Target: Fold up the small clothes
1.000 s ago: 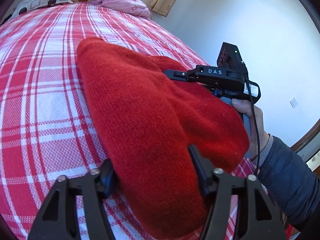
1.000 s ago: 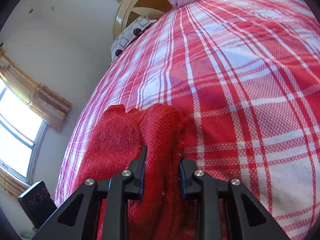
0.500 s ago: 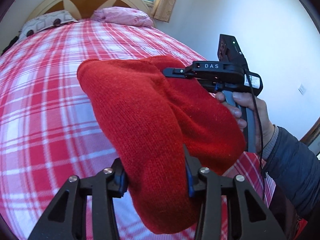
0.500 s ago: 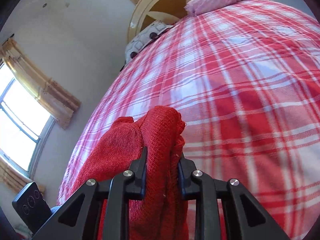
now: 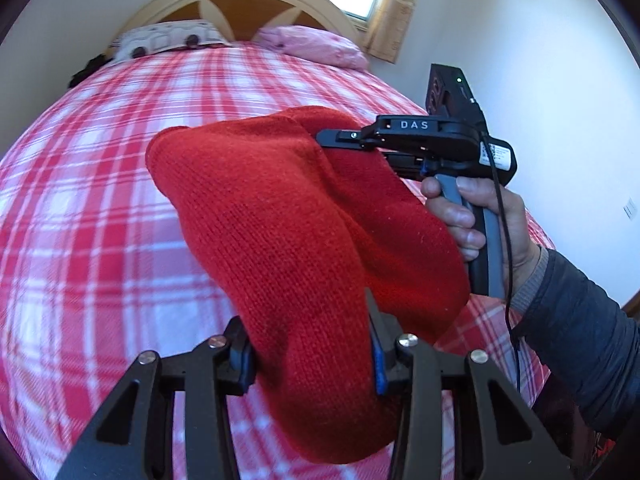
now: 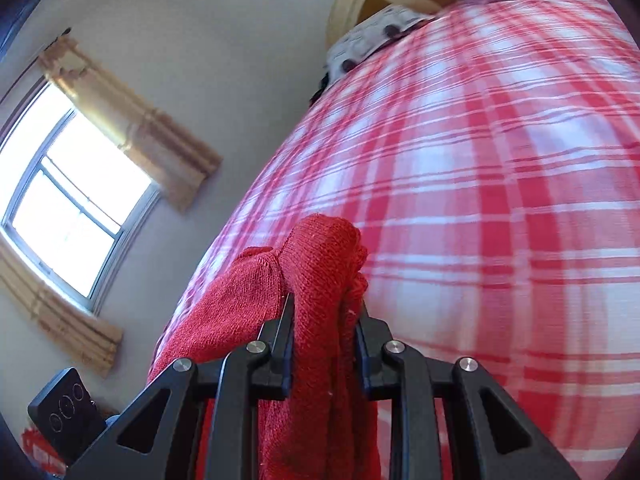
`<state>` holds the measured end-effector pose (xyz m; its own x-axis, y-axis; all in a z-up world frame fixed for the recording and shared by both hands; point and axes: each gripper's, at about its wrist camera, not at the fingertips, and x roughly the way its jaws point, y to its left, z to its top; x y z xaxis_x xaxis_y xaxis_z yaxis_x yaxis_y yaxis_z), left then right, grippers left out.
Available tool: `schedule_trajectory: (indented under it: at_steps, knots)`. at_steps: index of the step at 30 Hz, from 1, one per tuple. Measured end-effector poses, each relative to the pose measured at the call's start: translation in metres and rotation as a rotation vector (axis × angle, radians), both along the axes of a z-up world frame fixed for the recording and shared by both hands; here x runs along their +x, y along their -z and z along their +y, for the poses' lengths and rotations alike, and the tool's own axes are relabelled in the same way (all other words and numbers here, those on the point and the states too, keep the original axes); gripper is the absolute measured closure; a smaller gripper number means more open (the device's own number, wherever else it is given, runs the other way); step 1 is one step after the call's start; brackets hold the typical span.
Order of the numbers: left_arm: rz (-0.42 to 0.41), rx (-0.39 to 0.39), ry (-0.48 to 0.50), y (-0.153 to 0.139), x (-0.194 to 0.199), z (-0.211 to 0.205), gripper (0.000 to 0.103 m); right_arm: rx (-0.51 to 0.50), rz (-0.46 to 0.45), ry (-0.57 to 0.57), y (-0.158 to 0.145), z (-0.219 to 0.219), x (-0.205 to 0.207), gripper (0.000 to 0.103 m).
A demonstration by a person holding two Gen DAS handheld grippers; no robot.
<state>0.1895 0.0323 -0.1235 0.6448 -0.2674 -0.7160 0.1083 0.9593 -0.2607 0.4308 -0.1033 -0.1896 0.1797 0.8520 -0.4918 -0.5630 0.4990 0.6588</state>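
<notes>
Above the plaid bed, red knit sweater lifted between both grippers, left gripper jaws just narrowed, clamped on a thick fold, right gripper jaws nearly closed, pinching another bunched edge

Red-plaid bed, pink pillow, patterned pillow

One red knitted garment, two grippers, two pillows, one checked bedspread.
</notes>
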Motion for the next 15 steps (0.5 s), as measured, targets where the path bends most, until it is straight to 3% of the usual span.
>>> schedule_trajectory:
  at_steps: [8,15]
  knots:
    - [-0.013,-0.001,-0.139,-0.007,-0.042,0.054,0.059,0.004,0.017,-0.141,-0.007,0.090,-0.036,0.079]
    - [0.037,-0.043,-0.257,0.007,-0.066,0.099,0.059,-0.108,0.048,-0.258,0.008,0.181,-0.062,0.079]
